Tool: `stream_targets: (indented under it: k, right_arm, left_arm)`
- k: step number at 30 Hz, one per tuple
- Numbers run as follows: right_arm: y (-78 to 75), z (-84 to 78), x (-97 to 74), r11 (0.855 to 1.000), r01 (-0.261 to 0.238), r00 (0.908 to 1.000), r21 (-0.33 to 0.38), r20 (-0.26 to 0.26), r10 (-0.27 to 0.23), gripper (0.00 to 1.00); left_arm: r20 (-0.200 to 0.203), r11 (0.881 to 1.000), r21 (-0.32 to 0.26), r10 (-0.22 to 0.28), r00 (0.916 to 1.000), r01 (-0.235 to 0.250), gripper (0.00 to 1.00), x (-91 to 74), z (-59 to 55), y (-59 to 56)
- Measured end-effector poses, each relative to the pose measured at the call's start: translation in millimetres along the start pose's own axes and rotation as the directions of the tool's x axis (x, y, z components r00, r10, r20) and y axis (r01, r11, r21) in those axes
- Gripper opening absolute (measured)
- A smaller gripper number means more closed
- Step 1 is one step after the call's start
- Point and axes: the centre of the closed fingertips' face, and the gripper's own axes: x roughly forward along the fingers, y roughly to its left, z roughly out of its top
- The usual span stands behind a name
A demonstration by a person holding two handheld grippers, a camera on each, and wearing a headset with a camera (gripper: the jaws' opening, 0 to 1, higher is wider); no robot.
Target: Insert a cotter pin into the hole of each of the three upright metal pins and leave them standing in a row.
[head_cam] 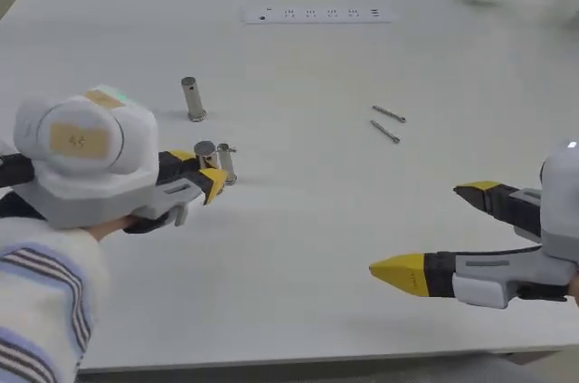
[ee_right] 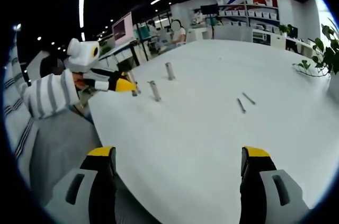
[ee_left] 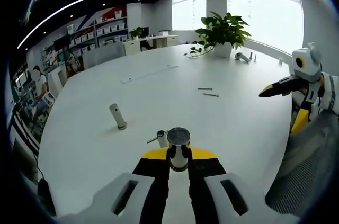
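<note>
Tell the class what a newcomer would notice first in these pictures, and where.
The left gripper, at the left of the table, is shut on an upright metal pin. The right gripper hangs wide open near the front edge, empty. Two loose cotter pins lie between them, farther back.

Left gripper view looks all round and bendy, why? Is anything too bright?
Left gripper view: a fisheye lens bows the table into a curve, and the windows are washed out white. Right gripper view: same bulge; the ceiling light strip curves. Head view: lines stay straight, light is soft and even, the far metal pin casts a faint shadow.
</note>
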Motion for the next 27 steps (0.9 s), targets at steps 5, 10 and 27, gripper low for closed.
stream_targets:
  k: [5,10,27]
  right_arm:
    - [-0.6,-1.6,-1.5,1.0,-0.004,1.0,-0.003,-0.003,0.003,0.99]
    - [-1.3,-3.0,-1.6,1.0,-0.009,0.9999,-0.008,-0.008,0.009,0.99]
    - [-0.5,-9.1,0.4,1.0,-0.011,0.9997,-0.004,-0.024,0.011,0.99]
  left_arm:
    - [-0.003,1.0,0.015,-0.012,0.9999,0.012,0.1,8.7,-2.9,-17.2]
    - [0.002,0.999,0.041,-0.005,1.0,0.005,0.1,16.2,-3.6,-29.3]
    - [-0.019,1.0,-0.01,-0.012,0.9998,0.011,0.11,34.0,-24.6,-46.8]
